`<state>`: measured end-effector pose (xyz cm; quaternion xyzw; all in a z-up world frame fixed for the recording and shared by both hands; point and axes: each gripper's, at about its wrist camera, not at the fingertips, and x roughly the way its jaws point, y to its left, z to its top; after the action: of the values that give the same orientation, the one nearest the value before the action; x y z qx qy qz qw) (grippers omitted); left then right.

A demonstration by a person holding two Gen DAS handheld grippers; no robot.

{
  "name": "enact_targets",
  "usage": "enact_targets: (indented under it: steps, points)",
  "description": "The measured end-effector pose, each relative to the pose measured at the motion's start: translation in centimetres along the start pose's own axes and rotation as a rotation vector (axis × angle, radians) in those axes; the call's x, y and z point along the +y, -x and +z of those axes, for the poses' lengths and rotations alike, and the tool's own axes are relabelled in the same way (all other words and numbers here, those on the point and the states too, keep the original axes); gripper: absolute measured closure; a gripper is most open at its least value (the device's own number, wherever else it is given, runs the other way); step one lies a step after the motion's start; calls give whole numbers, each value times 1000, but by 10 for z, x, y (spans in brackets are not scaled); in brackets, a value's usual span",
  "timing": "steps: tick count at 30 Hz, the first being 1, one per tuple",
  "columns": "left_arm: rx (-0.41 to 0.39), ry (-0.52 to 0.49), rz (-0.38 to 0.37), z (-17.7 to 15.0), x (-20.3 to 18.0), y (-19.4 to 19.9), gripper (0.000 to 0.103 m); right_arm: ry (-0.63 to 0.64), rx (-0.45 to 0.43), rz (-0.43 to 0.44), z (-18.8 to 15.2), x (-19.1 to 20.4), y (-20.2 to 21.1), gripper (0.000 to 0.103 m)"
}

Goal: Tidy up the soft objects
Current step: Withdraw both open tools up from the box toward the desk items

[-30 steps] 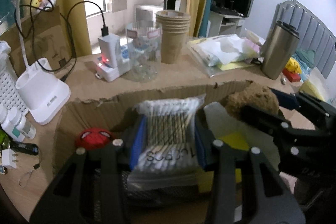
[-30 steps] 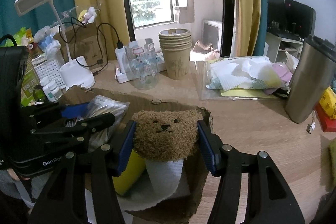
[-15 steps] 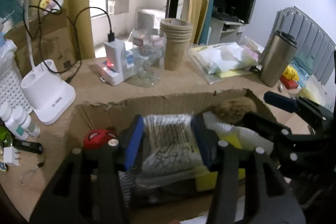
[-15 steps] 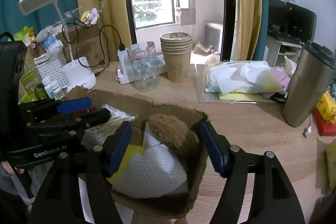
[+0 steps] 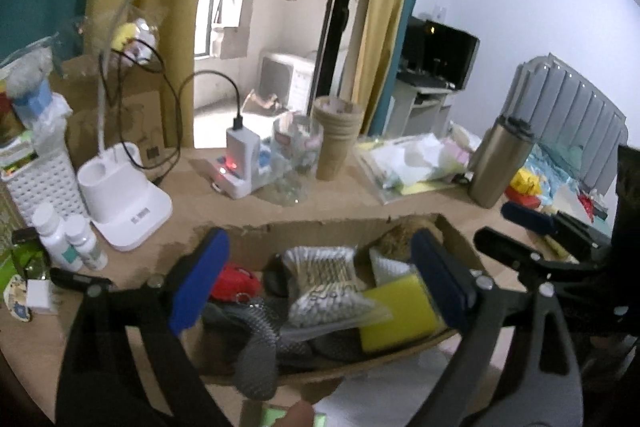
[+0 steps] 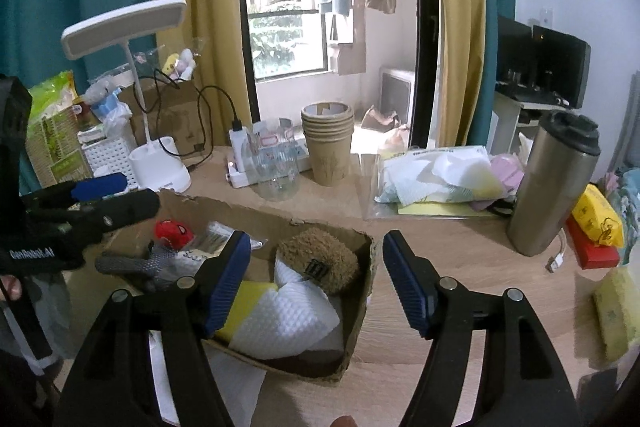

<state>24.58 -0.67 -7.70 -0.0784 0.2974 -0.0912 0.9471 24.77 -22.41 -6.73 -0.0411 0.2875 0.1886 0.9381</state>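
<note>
A torn cardboard box [image 5: 320, 230] [image 6: 369, 283] holds the soft things. In it lie a pack of cotton swabs [image 5: 328, 283] [image 6: 212, 237], a yellow sponge [image 5: 400, 311] [image 6: 240, 303], a white sponge [image 6: 288, 315], a brown plush bear [image 6: 324, 253] [image 5: 400, 239], a red toy [image 5: 236, 281] [image 6: 174, 231] and a grey glove [image 5: 260, 339] [image 6: 136, 263]. My left gripper [image 5: 318, 261] [image 6: 108, 195] hovers over the box, its jaws opening wide and clear of the swab pack below. My right gripper [image 6: 318, 269] [image 5: 516, 231] stands open above the bear, touching nothing.
Behind the box stand a white desk lamp [image 6: 160, 163], a power strip with charger [image 5: 240, 167], a glass jar [image 6: 276, 167], stacked paper cups [image 6: 328, 143], a bag of cloths [image 6: 436, 175] and a steel tumbler [image 6: 554, 183]. Small bottles [image 5: 64, 243] and a white basket [image 5: 40, 179] sit left.
The left gripper let go of the swab pack, which now lies in the box, and spread wide. The right gripper released the bear, which dropped into the box. Both grippers rose.
</note>
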Motion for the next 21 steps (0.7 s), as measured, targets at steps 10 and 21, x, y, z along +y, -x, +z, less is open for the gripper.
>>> enact_targets:
  steps: [10,21]
  points:
    - [-68,-17,3,3,1,43,10,1,-53,-35,1,3,30,31]
    - [-93,-33,9,-2,2,59,10,11,-99,-50,4,22,63,31]
